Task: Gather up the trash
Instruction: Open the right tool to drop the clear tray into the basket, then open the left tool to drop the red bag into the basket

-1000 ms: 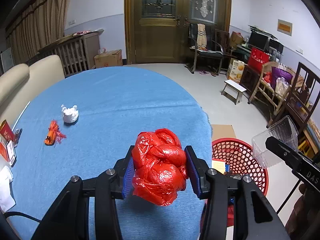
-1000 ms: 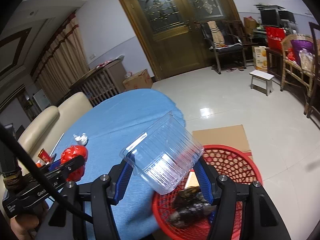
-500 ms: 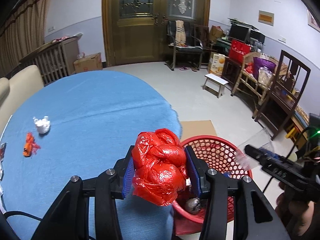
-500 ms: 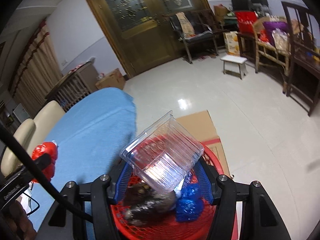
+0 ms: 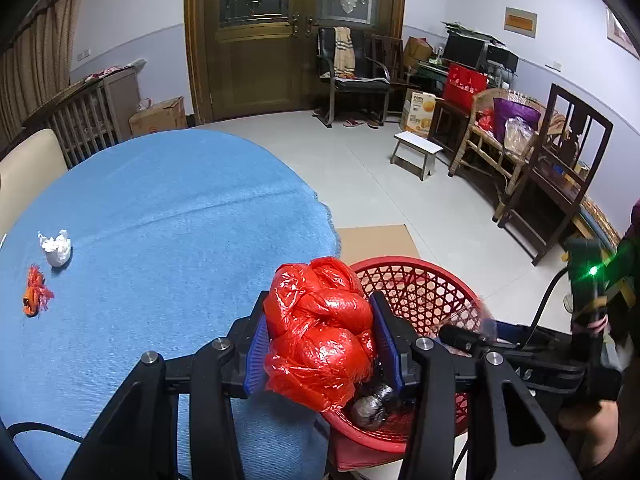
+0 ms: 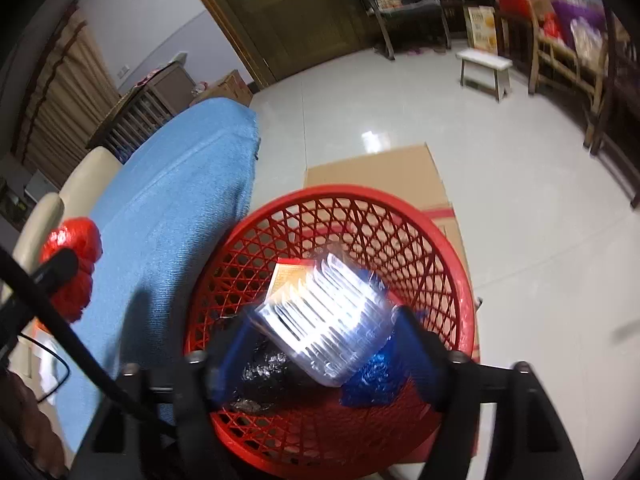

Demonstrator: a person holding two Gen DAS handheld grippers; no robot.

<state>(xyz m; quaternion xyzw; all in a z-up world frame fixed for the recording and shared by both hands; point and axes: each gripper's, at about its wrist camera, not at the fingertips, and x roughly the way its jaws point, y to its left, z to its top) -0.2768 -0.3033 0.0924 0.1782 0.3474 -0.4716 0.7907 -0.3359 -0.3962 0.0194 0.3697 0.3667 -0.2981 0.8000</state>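
**Both grippers at the basket**

Left gripper (image 5: 320, 344) clamps red bag (image 5: 320, 332) over table edge; only its view shows white wad (image 5: 56, 246), orange scrap (image 5: 36, 296) on blue cloth (image 5: 160, 220). Right view: right gripper (image 6: 320, 344) jaws opening, clear tub (image 6: 324, 320) between them above red basket (image 6: 452, 256).

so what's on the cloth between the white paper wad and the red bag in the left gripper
Only bare blue cloth lies between the white paper wad and red bag, seen in the left wrist view.

My black plastic left gripper (image 5: 320, 344) with 2 blue ribbed finger pads (image 5: 256, 356), round silver screws, thin black cable, my matching black right gripper (image 6: 320, 344), blue-padded, green indicator light glowing on its body
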